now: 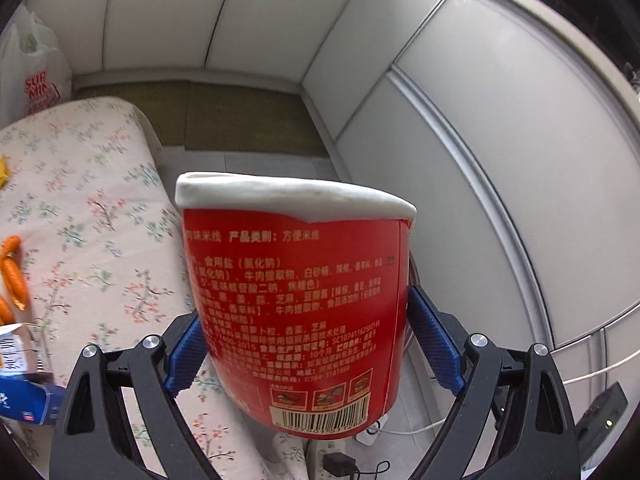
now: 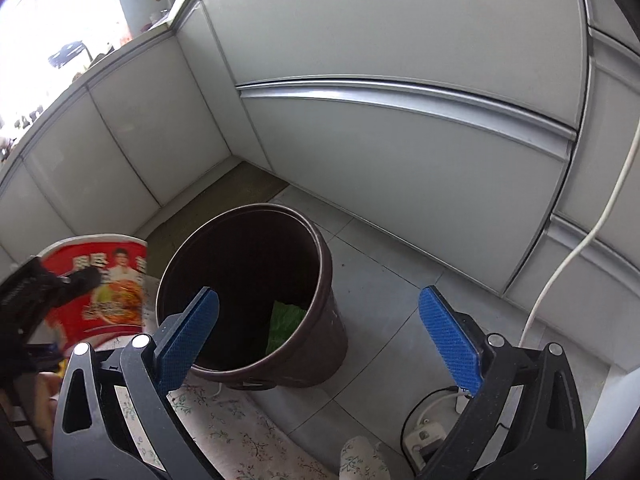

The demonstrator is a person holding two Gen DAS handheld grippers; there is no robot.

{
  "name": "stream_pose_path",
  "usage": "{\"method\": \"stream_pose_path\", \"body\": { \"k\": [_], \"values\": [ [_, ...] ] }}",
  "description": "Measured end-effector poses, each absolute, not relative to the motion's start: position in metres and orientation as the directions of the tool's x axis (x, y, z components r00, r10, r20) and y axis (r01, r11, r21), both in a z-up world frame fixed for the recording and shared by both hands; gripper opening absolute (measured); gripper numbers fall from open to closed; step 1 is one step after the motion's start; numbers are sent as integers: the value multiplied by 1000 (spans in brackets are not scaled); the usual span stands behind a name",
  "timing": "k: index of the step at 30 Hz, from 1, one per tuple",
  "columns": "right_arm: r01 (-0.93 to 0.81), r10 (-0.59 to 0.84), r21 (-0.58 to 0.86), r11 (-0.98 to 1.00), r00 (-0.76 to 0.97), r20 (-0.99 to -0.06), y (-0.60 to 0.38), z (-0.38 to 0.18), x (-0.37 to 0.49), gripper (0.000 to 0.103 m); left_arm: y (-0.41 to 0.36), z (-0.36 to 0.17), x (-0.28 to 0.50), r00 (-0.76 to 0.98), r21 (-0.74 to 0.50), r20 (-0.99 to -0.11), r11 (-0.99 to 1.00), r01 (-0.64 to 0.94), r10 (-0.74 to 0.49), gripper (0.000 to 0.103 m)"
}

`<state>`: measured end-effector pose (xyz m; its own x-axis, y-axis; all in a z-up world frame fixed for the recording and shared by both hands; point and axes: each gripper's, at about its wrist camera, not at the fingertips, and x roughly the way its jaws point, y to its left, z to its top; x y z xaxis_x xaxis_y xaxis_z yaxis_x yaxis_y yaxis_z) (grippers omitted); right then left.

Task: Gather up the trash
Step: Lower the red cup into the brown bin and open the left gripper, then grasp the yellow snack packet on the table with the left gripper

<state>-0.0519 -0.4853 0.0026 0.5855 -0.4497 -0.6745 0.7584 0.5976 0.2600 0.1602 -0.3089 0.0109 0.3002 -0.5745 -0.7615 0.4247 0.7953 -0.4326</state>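
A red instant-noodle cup (image 1: pixel 298 304) with a white rim and printed text fills the left wrist view. My left gripper (image 1: pixel 304 344) is shut on it, blue pads pressing both sides. In the right wrist view the same cup (image 2: pixel 108 288) shows at the left, just left of a dark brown trash bin (image 2: pixel 256 296) standing on the floor. Green trash (image 2: pixel 284 324) lies inside the bin. My right gripper (image 2: pixel 320 344) hangs open over the bin's near rim with nothing between its blue pads (image 2: pixel 448 340).
A table with a floral cloth (image 1: pixel 92 216) holds sausages (image 1: pixel 14 272) and a blue-and-white box (image 1: pixel 20 384) at the left. White cabinet fronts (image 2: pixel 400 152) line the corner. A power strip (image 2: pixel 424 436) and white cable (image 2: pixel 576 248) lie on the tiled floor.
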Motion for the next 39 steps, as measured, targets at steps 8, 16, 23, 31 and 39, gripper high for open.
{"method": "stream_pose_path", "body": {
  "k": [8,16,23,31,39],
  "values": [
    [781,-426,298,550,569,-703,-490,-11,-48,96,-323,-17,162,254,-413,-804,813,410,-537,91],
    [739,-390,320,592,611,-689,-457,-5,-24,96,-286,-11,150,276,-419,-793,815,401,-543,91],
    [680,-314,371,632,662,-680,-422,0,-2,96,-205,-9,141,387,-351,-803,884,309,-454,91],
    [570,-187,336,750,669,-719,-356,-7,45,96,-89,-6,146,476,-317,-806,936,153,-351,91],
    [428,-43,351,833,683,-730,-277,-15,78,96,4,6,199,520,-222,-831,975,15,-198,91]
  ]
}}
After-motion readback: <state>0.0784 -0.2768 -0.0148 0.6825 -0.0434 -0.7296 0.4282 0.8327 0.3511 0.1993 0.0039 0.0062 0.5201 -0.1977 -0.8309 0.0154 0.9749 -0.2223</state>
